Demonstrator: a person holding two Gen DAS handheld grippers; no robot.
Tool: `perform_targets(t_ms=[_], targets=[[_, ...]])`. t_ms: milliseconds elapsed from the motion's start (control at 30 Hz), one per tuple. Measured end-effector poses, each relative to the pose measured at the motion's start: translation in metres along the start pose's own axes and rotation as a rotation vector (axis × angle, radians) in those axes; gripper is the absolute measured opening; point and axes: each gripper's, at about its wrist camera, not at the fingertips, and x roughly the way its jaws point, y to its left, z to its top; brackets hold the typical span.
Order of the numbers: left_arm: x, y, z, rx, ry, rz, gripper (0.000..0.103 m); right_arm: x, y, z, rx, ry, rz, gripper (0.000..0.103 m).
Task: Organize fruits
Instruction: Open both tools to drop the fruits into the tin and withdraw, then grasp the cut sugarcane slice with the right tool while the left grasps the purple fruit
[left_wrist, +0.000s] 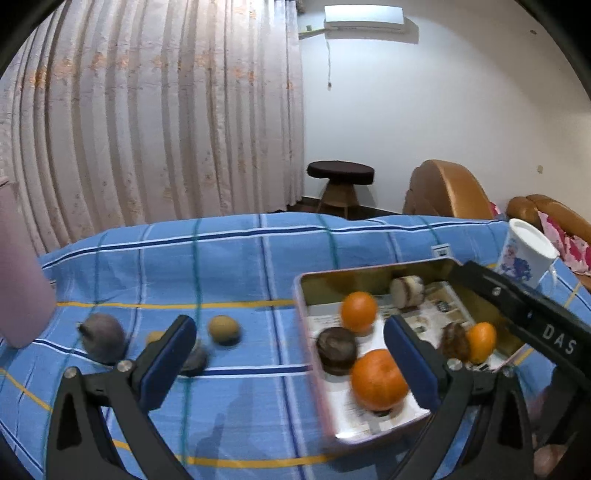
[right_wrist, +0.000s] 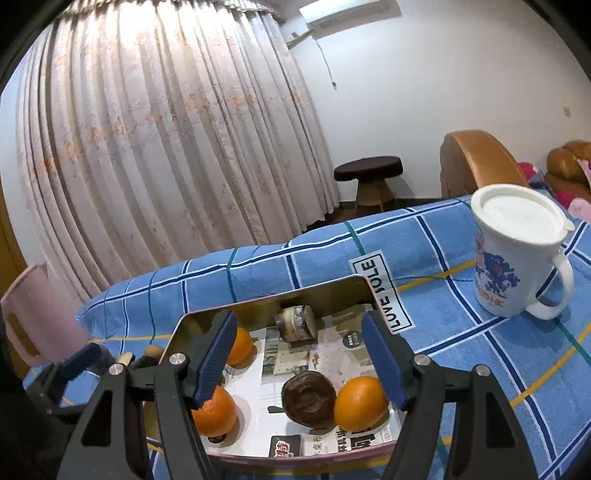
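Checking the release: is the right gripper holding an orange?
No. The right gripper fingers stand apart over the tin, and the orange lies loose in it.

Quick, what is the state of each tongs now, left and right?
Left tongs: open, holding nothing.
Right tongs: open, holding nothing, above the tin.

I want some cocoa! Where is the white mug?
The white mug stands upright on the blue checked cloth, at the right of the right wrist view, beyond the tin tray of oranges.

Blue checked cloth (left_wrist: 240, 258) bearing tin (left_wrist: 373, 271), mug (right_wrist: 517, 258), perhaps four loose fruits (left_wrist: 224, 329).
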Motion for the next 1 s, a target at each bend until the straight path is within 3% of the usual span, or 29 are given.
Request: perform_targets(t_ms=[233,400,667,1000], targets=[[-0.002,0.042,-0.006,-0.018,0.001,0.063,0.103,-0.007,0.019,-0.005,-0.063,-0.058,-0.028,0.071],[-0.005,0.073,-0.011,-0.014,0.000,0.113,0.103,-0.007,0.035,-0.009,-0.092,-0.051,-0.022,0.071],[-0.012,0.128,-0.016,-0.033,-0.002,0.183,0.103,-0.005,0.096,-0.025,-0.237,-0.039,0.006,0.071],[-0.015,0.200,-0.017,-0.078,-0.011,0.297,0.103,0.019,0.168,-0.049,-0.314,0.082,0.101,0.067]])
